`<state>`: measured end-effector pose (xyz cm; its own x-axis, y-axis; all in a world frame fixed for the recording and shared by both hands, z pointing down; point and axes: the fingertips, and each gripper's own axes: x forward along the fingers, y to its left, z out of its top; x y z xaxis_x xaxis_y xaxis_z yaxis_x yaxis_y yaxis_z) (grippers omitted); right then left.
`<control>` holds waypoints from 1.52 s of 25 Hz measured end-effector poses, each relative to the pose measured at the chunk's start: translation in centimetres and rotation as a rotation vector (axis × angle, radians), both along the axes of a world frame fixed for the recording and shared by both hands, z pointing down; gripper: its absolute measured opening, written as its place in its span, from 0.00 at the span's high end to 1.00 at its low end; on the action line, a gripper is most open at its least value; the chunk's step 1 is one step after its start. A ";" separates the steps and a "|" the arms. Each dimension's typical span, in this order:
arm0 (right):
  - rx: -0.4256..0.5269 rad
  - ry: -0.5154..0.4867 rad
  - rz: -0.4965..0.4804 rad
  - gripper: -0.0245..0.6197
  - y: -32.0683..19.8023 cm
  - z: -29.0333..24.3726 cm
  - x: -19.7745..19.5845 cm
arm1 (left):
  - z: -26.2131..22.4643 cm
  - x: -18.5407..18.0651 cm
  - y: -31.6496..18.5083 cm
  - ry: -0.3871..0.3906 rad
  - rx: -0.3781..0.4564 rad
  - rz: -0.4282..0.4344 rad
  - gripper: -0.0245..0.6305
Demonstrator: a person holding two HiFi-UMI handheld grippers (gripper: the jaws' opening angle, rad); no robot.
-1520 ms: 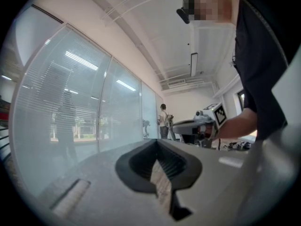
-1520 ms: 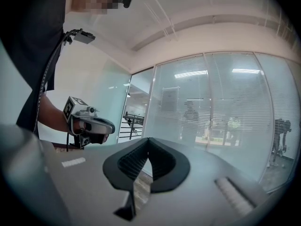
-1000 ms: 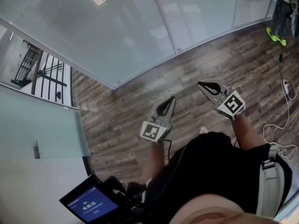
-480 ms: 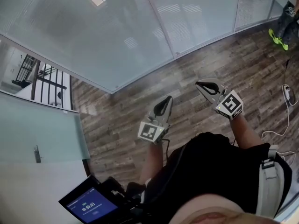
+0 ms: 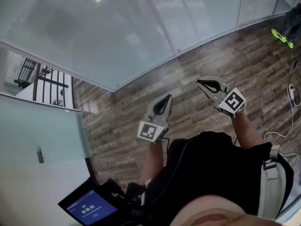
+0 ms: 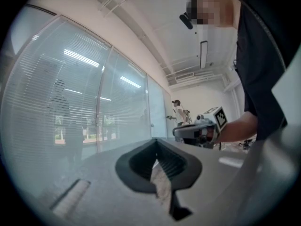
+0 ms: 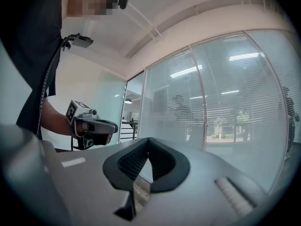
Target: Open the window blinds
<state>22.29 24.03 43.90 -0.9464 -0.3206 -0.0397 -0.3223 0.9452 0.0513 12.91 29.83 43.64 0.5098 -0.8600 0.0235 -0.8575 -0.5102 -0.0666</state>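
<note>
White slatted blinds (image 5: 175,7) hang behind the curved glass wall ahead. They show lowered, with their slats across the panes, in the left gripper view (image 6: 51,112) and the right gripper view (image 7: 235,107). My left gripper (image 5: 166,98) is held level over the wood floor, short of the glass, shut with nothing in it (image 6: 157,142). My right gripper (image 5: 199,82) is beside it to the right, also shut and empty (image 7: 148,140). Each gripper shows in the other's view: the right gripper (image 6: 195,131) and the left gripper (image 7: 94,126). No cord or wand for the blinds shows.
A frosted glass door with a handle (image 5: 39,153) stands at the left, and a black railing (image 5: 47,84) is beyond it. A lit screen (image 5: 88,206) is at the bottom left. A white cable (image 5: 287,107) lies on the floor at right. Another person's green shoes (image 5: 282,34) are at the far right.
Both grippers stay shut and keep their pose in front of the body. The view has shifted a little, and the green shoes have slid toward the right edge.
</note>
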 end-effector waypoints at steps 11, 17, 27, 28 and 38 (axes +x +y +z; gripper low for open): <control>0.001 0.007 0.006 0.95 -0.2 0.6 1.0 | -0.1 0.9 -0.2 0.013 0.008 0.007 0.96; -0.010 0.030 0.039 0.95 -3.0 0.7 0.0 | 0.0 -0.4 -3.5 0.025 -0.012 0.040 0.96; -0.011 0.032 0.059 0.95 -3.8 0.6 -1.7 | 0.0 -1.8 -5.1 0.031 -0.012 0.085 0.96; -0.015 0.038 0.059 0.95 -5.3 0.5 -2.7 | 0.1 -2.8 -6.7 0.037 -0.024 0.087 0.96; 0.055 0.039 0.072 0.95 -8.1 -0.8 -6.6 | -0.6 -5.4 -9.5 0.030 0.022 0.134 0.96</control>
<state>15.74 15.96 43.09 -0.9223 -0.3858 -0.0229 -0.3857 0.9153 0.1158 7.46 20.33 43.04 0.6202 -0.7844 -0.0112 -0.7836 -0.6188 -0.0543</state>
